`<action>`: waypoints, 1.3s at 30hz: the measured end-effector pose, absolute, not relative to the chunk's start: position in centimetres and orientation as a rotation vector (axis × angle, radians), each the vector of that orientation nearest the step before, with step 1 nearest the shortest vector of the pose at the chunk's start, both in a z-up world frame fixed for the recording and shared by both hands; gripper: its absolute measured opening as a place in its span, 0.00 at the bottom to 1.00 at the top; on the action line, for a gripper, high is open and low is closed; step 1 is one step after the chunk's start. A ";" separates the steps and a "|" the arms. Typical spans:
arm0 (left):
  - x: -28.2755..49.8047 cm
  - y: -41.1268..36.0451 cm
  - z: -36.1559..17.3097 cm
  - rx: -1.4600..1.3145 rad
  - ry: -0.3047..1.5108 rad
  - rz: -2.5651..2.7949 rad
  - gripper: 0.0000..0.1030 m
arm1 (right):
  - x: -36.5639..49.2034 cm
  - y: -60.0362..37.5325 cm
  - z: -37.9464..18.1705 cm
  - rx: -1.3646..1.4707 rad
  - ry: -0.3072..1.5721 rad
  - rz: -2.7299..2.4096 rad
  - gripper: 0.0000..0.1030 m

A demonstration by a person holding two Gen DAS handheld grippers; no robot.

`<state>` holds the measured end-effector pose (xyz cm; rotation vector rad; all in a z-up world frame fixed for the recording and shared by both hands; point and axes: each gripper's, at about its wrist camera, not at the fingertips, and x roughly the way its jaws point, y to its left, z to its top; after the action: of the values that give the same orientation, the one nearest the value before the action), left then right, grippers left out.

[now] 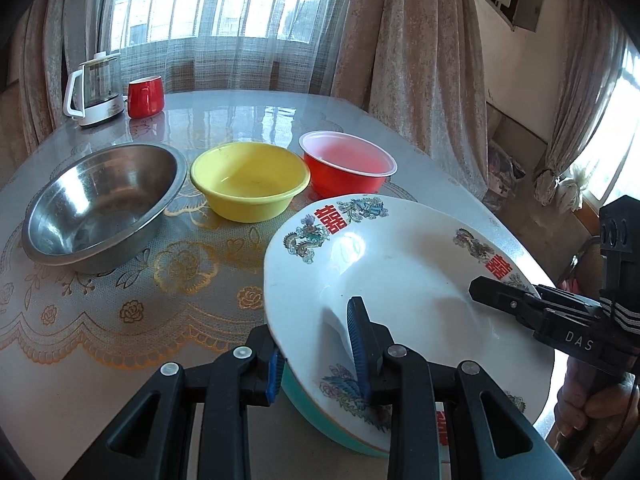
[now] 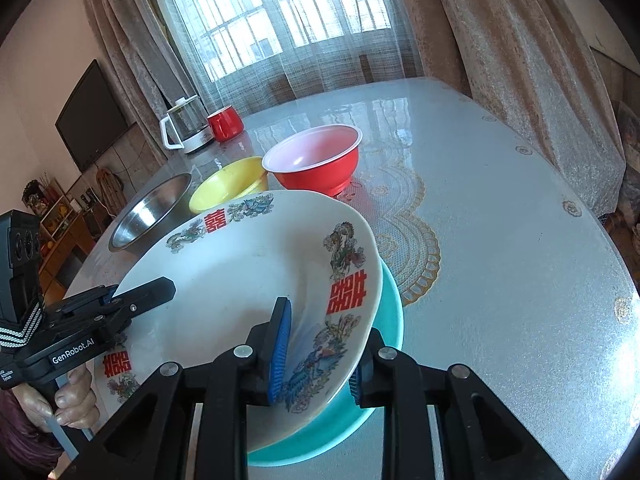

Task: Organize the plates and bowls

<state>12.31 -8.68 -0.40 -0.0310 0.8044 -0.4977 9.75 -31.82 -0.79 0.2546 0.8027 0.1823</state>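
A white plate with dragon, phoenix and red character decoration [image 1: 400,276] [image 2: 248,276] is held tilted over a teal plate [image 1: 320,420] [image 2: 360,412]. My left gripper [image 1: 316,360] is shut on the white plate's near rim, one finger above and one below. My right gripper [image 2: 318,356] is shut on the plate's opposite rim and shows in the left wrist view [image 1: 504,298]. The left gripper shows in the right wrist view [image 2: 136,294]. A steel bowl [image 1: 100,204] [image 2: 152,212], a yellow bowl [image 1: 250,178] [image 2: 228,188] and a red bowl [image 1: 346,166] [image 2: 316,158] stand in a row behind.
A glass kettle [image 1: 94,88] [image 2: 186,124] and a red mug [image 1: 146,96] [image 2: 225,122] stand at the table's far left corner. The table [image 1: 120,320] [image 2: 520,240] has a lace-patterned cover. Curtains hang behind. A TV [image 2: 94,116] is on the left wall.
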 end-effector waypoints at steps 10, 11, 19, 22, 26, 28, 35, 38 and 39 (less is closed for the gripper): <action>11.4 -9.1 -1.2 0.006 0.805 -0.485 0.30 | 9.5 -31.3 -1.4 0.196 0.830 0.130 0.26; 11.2 -9.2 -1.2 0.018 0.803 -0.483 0.30 | 9.5 -31.5 -1.7 0.206 0.841 0.129 0.27; 10.9 -9.1 -1.1 0.031 0.789 -0.461 0.31 | 8.8 -31.7 -1.9 0.240 0.834 0.127 0.28; 10.5 -9.0 -1.0 0.033 0.786 -0.457 0.33 | 8.2 -32.0 -1.8 0.267 0.826 0.126 0.28; 9.7 -8.5 -0.7 0.036 0.765 -0.434 0.33 | 7.2 -32.4 -1.5 0.310 0.813 0.123 0.28; 9.2 -8.2 -0.5 0.036 0.754 -0.428 0.33 | 6.7 -32.4 -1.4 0.321 0.809 0.120 0.28; 8.1 -8.1 -0.4 0.049 0.731 -0.412 0.34 | 5.7 -31.6 -1.4 0.308 0.763 0.106 0.27; 8.1 -8.5 -0.5 0.061 0.740 -0.408 0.34 | 5.6 -31.2 -1.3 0.285 0.753 0.084 0.27; 8.1 -8.6 -0.5 0.062 0.741 -0.404 0.34 | 5.6 -31.2 -1.3 0.284 0.752 0.082 0.27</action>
<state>8.09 -8.59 -0.52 0.0616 0.7414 -0.4043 5.62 -31.19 -1.34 0.2842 0.7525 0.0818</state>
